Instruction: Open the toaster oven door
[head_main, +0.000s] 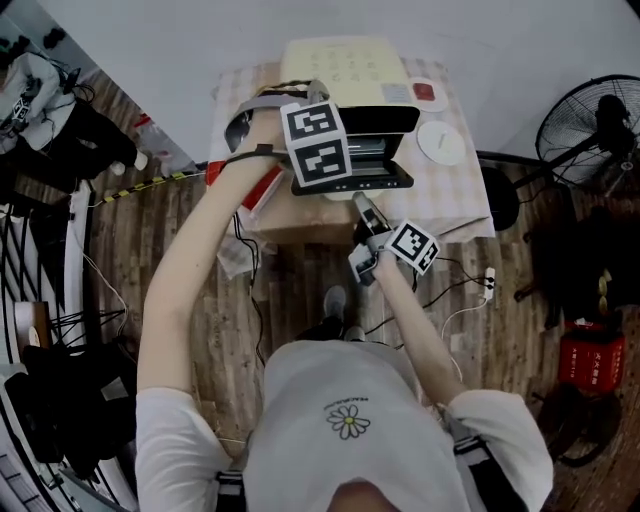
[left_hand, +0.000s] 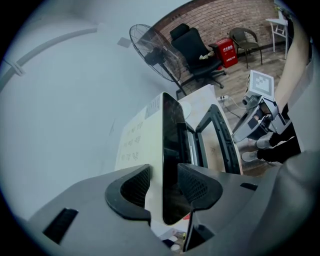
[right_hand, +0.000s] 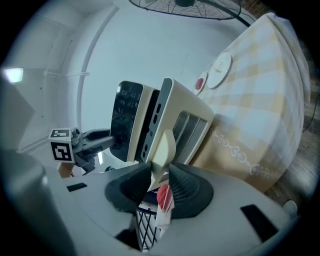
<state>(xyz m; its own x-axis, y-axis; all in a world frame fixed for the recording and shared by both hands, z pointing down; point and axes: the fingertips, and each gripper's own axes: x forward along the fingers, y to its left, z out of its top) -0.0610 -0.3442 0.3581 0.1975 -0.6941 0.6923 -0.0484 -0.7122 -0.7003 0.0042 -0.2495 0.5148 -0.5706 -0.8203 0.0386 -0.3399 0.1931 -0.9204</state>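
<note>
Gripping Both Oven And Door Handle

The toaster oven (head_main: 345, 65) is seen on a counter (head_main: 455, 195) covered with a checked cloth, close to the wall. Its door (head_main: 350, 178) is found part open, tipped forward and down from the oven front, so that a wedge of space is seen between the glass and the body in the left gripper view.

The left gripper (left_hand: 164, 187) is set on the oven's side. Its fingers are clenched across the edge of the body, with one pad against the cream casing and the other against the dark glossy panel. The oven is thus grasped by this gripper.

The right gripper (right_hand: 159, 185) is placed at the free edge of the door. The cream handle (right_hand: 162, 150) is clamped between its fingers, and both pads are seen pressed on it.

A white disc (head_main: 441, 142) is laid on the cloth just beside the oven, on the right. A standing fan (head_main: 590, 125) is seen on the wooden floor, well apart from the counter
</note>
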